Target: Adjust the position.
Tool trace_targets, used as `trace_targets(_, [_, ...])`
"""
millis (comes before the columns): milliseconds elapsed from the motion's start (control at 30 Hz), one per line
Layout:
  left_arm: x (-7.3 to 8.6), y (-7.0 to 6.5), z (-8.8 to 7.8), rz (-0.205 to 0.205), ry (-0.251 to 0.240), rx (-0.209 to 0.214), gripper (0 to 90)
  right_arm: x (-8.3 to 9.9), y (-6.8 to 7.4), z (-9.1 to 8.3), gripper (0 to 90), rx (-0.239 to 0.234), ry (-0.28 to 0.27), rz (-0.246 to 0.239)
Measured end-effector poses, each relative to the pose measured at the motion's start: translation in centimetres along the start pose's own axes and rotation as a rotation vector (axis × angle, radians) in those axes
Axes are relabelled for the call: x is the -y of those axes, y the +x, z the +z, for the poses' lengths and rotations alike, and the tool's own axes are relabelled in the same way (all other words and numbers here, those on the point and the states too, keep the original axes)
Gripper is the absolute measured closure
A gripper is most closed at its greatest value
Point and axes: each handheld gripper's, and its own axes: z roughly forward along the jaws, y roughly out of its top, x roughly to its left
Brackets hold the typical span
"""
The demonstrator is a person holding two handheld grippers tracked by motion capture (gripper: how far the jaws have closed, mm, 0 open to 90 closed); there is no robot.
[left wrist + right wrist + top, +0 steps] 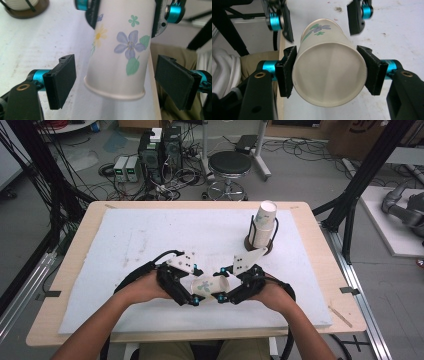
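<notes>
- White paper cup with printed purple, yellow and green flowers point(209, 285) lies level between the two hands, just above the white foam mat point(150, 240) at the table's near edge.
- Right gripper point(329, 72): both black pads press the cup's sides near its base; it pinches the cup.
- Left gripper point(117, 80): jaws spread wide, pads clear of the cup's rim on either side, cup mouth between them.
- Stack of white paper cups point(263, 225) stands tilted in a black wire holder on a brown round base point(258, 242), far right of the mat, well apart from the hands.
- No readable writing on the cup; a faint mark on the stack's top cup is too small to tell.
</notes>
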Motion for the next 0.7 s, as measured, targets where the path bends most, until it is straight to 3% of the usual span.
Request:
trace_targets(267, [2.4, -0.2, -1.6, -0.079, -0.21, -0.015, 18.4, 1.3, 0.1, -1.1, 37.2, 0.021, -0.076, 0.029])
trace_targets(400, [3.4, -0.6, -2.0, -0.1, -0.289, -0.035, 18.4, 1.7, 0.2, -1.5, 37.2, 0.028, -0.124, 0.038])
trace_targets(567, [4.2, -0.8, -2.0, -0.115, -0.363, -0.027, 18.2, 2.2, 0.5, -1.9, 37.2, 0.023, -0.182, 0.046])
trace_targets(700, [4.5, -1.0, -1.9, -0.117, -0.374, -0.024, 18.3, 2.7, 0.6, -2.1, 37.2, 0.013, -0.233, 0.053])
